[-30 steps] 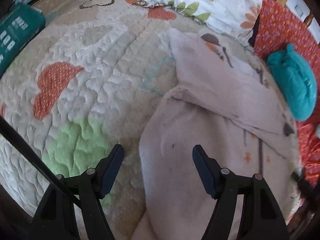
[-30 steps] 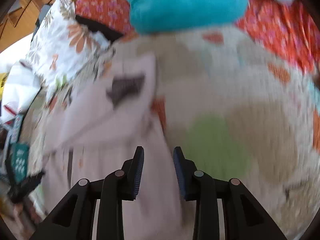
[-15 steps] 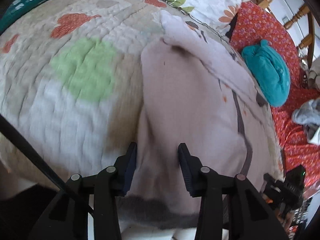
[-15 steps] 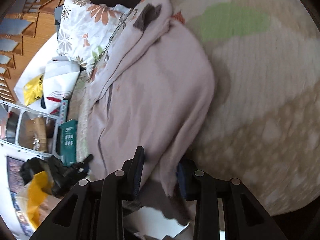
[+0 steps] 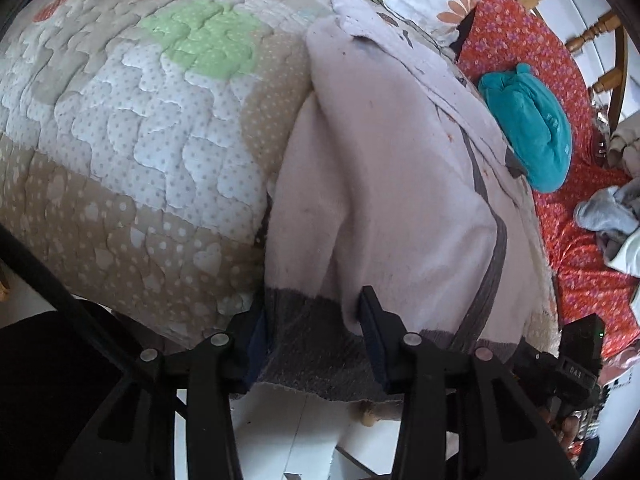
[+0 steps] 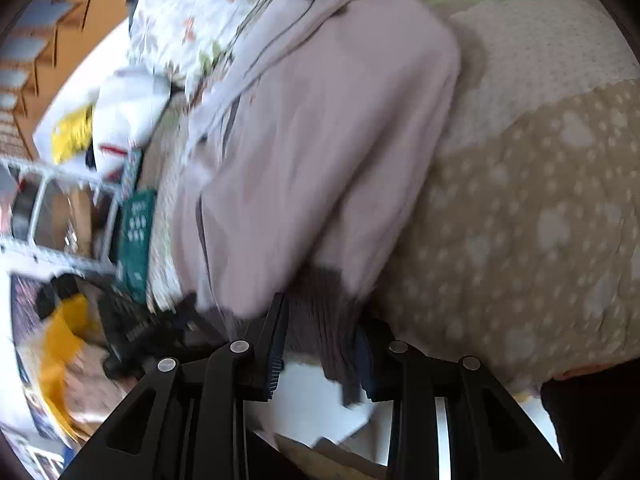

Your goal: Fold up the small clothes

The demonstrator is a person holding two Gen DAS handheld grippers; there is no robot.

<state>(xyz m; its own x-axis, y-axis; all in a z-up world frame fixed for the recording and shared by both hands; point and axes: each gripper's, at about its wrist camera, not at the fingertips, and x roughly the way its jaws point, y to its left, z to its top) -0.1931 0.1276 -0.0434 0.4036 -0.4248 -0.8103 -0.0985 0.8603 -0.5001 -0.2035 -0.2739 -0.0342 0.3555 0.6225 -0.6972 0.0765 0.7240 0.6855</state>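
Note:
A pale pink garment (image 5: pixel 384 184) with a dark grey ribbed hem lies on a quilted patchwork blanket (image 5: pixel 132 128), its hem hanging over the near edge. My left gripper (image 5: pixel 312 336) is closed on the grey hem at its left corner. In the right wrist view the same garment (image 6: pixel 320 128) runs away from me, and my right gripper (image 6: pixel 320 344) is closed on the grey hem at the other corner. The other gripper's black body shows at the garment's far side in each view.
A teal rolled garment (image 5: pixel 528 120) and loose grey clothes (image 5: pixel 608 216) lie on an orange flowered cover (image 5: pixel 576 264). A floral pillow (image 6: pixel 188 28) sits past the garment. A green box (image 6: pixel 136 236) and a white wire rack (image 6: pixel 48 216) stand at the left.
Both grippers have drawn back to the blanket's near edge and closed on the garment's grey hem. The left one was wide open over the cloth a second ago.

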